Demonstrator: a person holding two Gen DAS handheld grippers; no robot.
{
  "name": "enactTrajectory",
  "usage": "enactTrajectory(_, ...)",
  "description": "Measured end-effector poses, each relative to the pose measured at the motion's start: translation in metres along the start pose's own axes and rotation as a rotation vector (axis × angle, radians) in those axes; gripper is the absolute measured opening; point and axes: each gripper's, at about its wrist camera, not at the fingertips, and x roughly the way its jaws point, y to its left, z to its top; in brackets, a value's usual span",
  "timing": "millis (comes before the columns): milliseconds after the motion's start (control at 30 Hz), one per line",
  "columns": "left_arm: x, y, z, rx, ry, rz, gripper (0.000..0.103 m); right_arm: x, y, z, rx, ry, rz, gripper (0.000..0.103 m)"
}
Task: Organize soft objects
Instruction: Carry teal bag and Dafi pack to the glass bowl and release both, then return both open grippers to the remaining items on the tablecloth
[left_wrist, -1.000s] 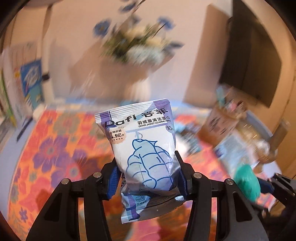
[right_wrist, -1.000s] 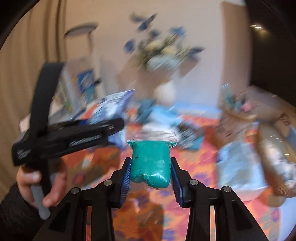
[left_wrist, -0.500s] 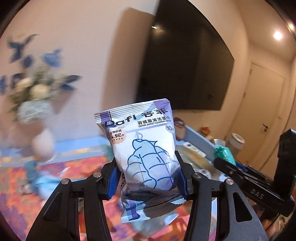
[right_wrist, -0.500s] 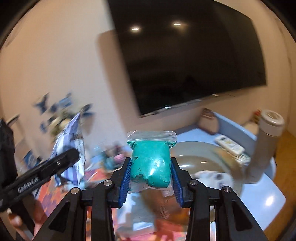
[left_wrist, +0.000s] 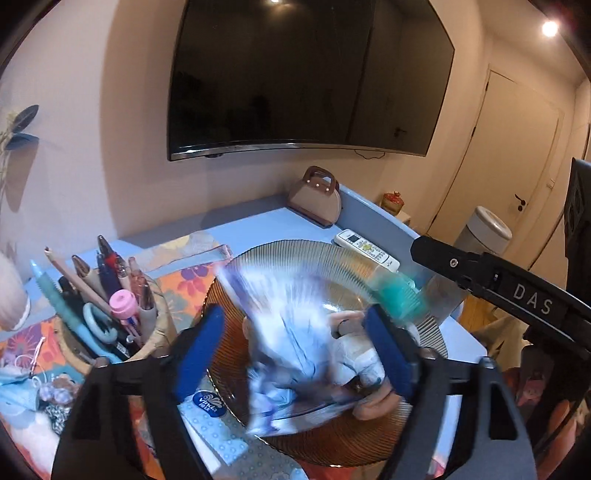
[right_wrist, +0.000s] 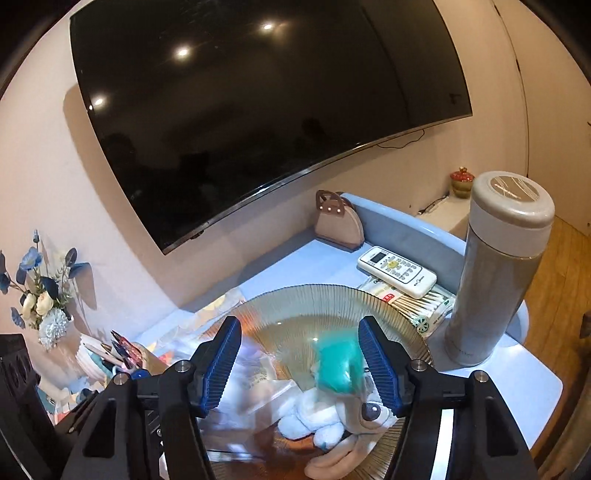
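Observation:
My left gripper (left_wrist: 295, 350) is open above the ribbed amber glass plate (left_wrist: 295, 254). The white-and-purple wipes packet (left_wrist: 284, 332) is blurred, loose between the fingers, dropping onto the plate. My right gripper (right_wrist: 301, 363) is open too. The teal bag (right_wrist: 336, 360) is blurred and falls free between its fingers onto the same plate (right_wrist: 314, 299); it also shows in the left wrist view (left_wrist: 397, 295). A white plush toy (right_wrist: 332, 417) lies in the plate below it.
A woven pen holder (left_wrist: 107, 310) stands left of the plate. A tissue pack (left_wrist: 214, 424) lies at the plate's near edge. A remote (right_wrist: 397, 271), cotton swabs (right_wrist: 424, 302), a thermos (right_wrist: 498, 269) and a small handbag (right_wrist: 338, 225) stand behind and right.
Both grippers swung right from the floral cloth to above the glass plate, tilted down and opened. The wipes packet and the teal bag have been let go and are falling.

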Motion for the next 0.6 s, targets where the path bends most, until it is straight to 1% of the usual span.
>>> enactTrajectory(100,-0.006,0.000,-0.006,0.021,0.003,-0.008,0.080,0.000,-0.003,-0.008,-0.006,0.020,-0.003,0.064)
enactTrajectory(167,-0.016,0.006,-0.013,0.024,0.003,0.003,0.080,-0.001,-0.007,-0.014,0.009,0.038,0.007,0.064)
enactTrajectory(333,-0.058,0.026,-0.028,-0.029,-0.027,0.015,0.080,-0.010,-0.007,-0.030,0.044,0.073,0.044,0.064)
enactTrajectory(433,-0.100,0.042,-0.035,-0.053,-0.087,0.000,0.079,-0.020,0.006,-0.038,0.021,0.076,0.066,0.064)
enactTrajectory(533,-0.146,0.063,-0.046,-0.092,-0.166,0.049,0.079,-0.035,0.032,-0.047,-0.029,0.068,0.108,0.065)
enactTrajectory(600,-0.176,0.083,-0.060,-0.143,-0.204,0.085,0.079,-0.043,0.054,-0.054,-0.059,0.067,0.167,0.065)
